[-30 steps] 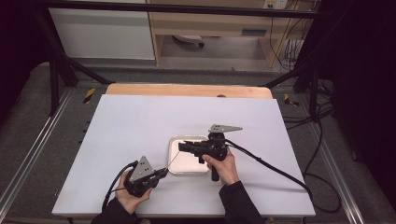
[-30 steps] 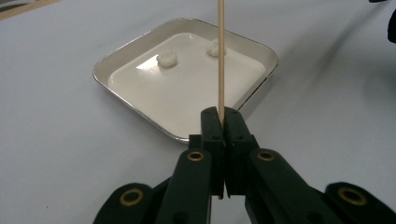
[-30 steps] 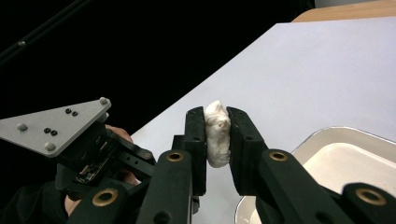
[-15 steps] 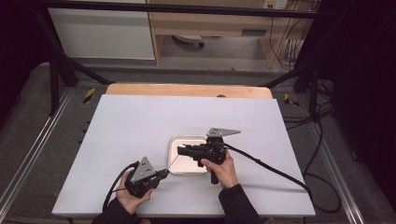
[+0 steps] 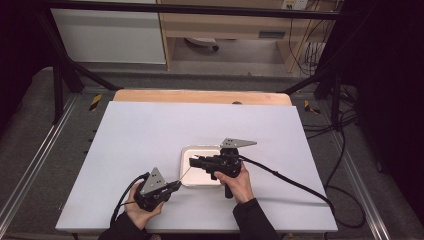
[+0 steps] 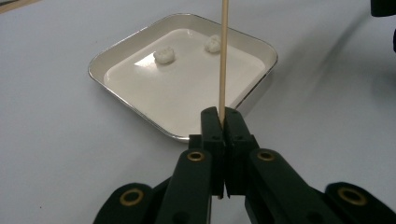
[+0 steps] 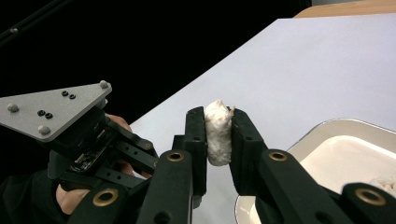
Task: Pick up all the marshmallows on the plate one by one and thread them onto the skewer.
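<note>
A thin wooden skewer stands straight up from my left gripper, whose jaws are shut on its lower end. Behind it lies a shallow white tray holding two small white lumps. In the high view the left gripper rests by the tray's near left corner, the skewer slanting over the rim. My right gripper is shut on a white crumbly lump. It hovers over the tray's left part, pointing towards the left gripper.
The tray sits on a white board covering the table, whose wooden far edge shows. A black cable trails from the right gripper to the right. Dark floor and frame rails surround the table.
</note>
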A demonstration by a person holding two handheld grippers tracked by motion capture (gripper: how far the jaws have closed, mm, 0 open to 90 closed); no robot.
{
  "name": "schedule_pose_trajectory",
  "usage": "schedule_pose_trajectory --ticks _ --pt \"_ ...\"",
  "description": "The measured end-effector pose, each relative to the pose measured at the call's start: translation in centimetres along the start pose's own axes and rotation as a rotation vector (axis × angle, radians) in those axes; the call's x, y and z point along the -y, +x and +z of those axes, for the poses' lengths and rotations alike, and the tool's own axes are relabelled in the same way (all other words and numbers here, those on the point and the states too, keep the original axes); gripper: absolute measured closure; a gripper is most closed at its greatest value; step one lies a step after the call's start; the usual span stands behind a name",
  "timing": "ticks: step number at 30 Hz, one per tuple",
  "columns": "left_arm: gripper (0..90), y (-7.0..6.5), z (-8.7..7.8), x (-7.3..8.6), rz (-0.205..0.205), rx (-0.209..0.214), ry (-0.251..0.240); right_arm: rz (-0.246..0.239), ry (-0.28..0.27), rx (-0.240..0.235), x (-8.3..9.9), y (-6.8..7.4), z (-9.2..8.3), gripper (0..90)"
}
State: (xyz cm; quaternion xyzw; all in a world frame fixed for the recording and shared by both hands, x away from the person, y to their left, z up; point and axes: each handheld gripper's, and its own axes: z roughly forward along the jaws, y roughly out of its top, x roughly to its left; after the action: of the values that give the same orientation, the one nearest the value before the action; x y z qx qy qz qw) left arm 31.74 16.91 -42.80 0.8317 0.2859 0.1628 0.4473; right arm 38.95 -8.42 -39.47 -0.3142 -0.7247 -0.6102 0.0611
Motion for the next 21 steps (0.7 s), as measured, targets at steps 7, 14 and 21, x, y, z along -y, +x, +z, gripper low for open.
schedule_pose_trajectory --ticks 7,14,21 --pt "88.8 -0.1 0.0 -0.5 -0.011 0.029 -0.036 0.014 0.039 -0.011 0.6 0.1 0.4 79.5" --pt "88.7 -0.4 0.8 -0.5 -0.011 -0.010 -0.010 0.009 0.067 -0.004 1.8 -0.1 1.4 79.2" --pt "88.5 -0.7 1.2 -1.0 -0.030 -0.011 -0.036 0.027 0.096 -0.022 2.6 0.1 1.9 78.5"
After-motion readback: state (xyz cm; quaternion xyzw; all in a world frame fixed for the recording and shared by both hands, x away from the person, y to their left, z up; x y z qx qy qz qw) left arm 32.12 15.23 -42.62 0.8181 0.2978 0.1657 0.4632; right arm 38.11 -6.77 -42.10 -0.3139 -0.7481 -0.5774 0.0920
